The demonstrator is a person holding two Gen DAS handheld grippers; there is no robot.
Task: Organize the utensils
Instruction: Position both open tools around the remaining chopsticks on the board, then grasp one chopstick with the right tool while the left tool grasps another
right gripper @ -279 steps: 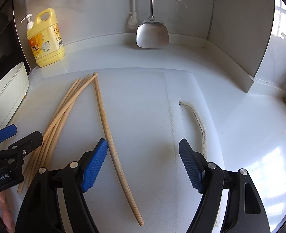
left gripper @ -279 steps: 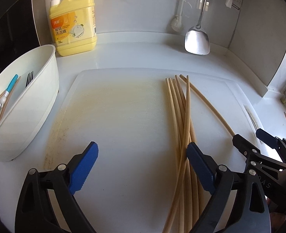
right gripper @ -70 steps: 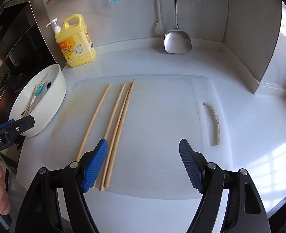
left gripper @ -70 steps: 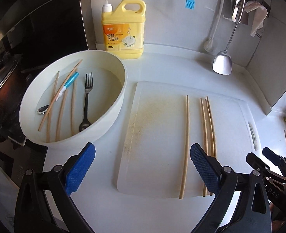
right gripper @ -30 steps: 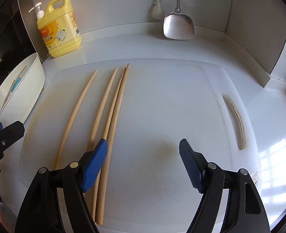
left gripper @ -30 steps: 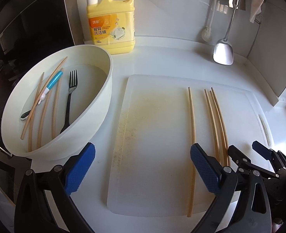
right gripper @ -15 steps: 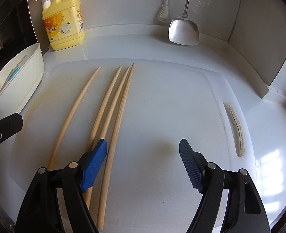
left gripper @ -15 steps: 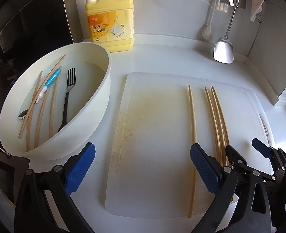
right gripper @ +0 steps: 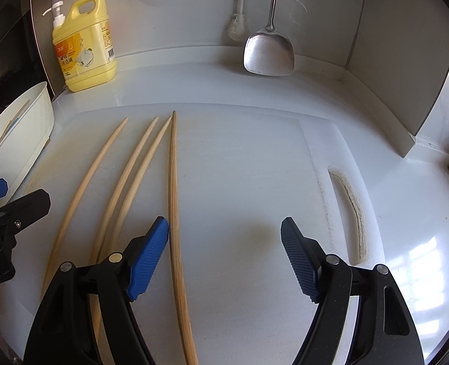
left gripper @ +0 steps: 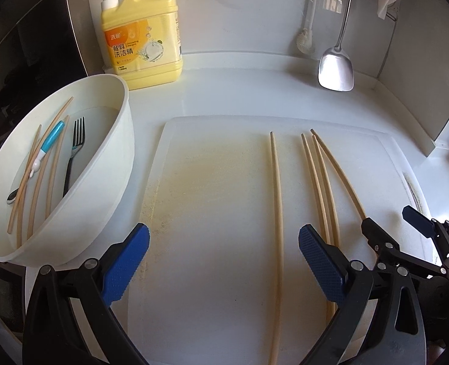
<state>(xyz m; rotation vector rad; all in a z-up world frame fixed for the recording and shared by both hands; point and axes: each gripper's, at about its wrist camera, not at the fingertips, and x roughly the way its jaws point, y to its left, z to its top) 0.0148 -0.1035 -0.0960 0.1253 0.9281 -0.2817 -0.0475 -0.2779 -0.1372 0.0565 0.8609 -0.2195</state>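
Yellow detergent jug (left gripper: 143,35) at the counter's back-left edge has Chinese writing I can't read. My left gripper (left gripper: 224,266) has jaws wide open, holding nothing; one chopstick (left gripper: 276,228) on the cutting board (left gripper: 212,182) runs between them. Right gripper (right gripper: 224,258) is wide open too, with the rightmost chopstick (right gripper: 173,182) just inside its left pad (right gripper: 148,258). The white bowl (left gripper: 102,182) at the counter's left edge holds more chopsticks and a fork (left gripper: 73,155).
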